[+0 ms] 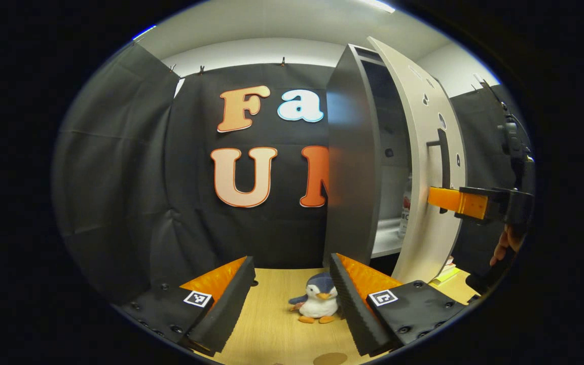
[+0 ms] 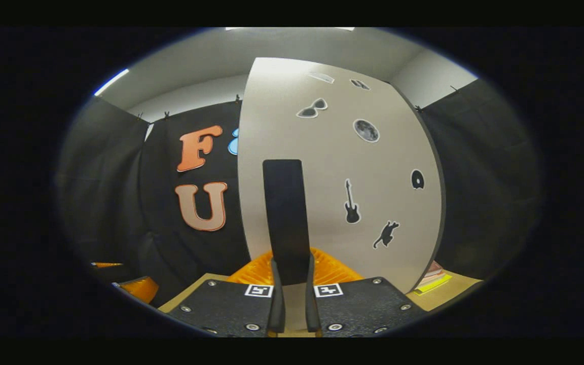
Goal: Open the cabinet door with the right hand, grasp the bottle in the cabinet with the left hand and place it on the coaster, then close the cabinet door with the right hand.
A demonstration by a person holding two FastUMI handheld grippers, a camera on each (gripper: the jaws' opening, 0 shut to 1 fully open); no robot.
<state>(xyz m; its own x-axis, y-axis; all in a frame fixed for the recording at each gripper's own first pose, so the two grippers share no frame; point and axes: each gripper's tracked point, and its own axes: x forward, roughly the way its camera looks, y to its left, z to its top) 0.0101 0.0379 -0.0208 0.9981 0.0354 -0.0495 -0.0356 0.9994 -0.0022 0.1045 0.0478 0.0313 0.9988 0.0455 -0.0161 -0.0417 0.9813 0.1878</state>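
The grey cabinet (image 1: 353, 152) stands with its pale door (image 1: 424, 167) swung partly open. Through the gap a clear bottle (image 1: 406, 205) with a red label shows on the shelf inside. My right gripper (image 1: 439, 198) reaches in from the right at the door's black handle (image 1: 444, 157). In the right gripper view, that handle (image 2: 284, 218) runs upright between the fingers and my right gripper (image 2: 290, 271) is shut on it. My left gripper (image 1: 292, 299) is open and hovers low over the wooden table, left of the cabinet. A brown round coaster (image 1: 330, 359) lies at the near table edge.
A penguin plush (image 1: 317, 304) sits on the table (image 1: 271, 324) between my left fingers, in front of the cabinet. Stacked books with a yellow cover (image 2: 431, 281) lie behind the door at the right. A hand (image 1: 505, 246) holds the right gripper.
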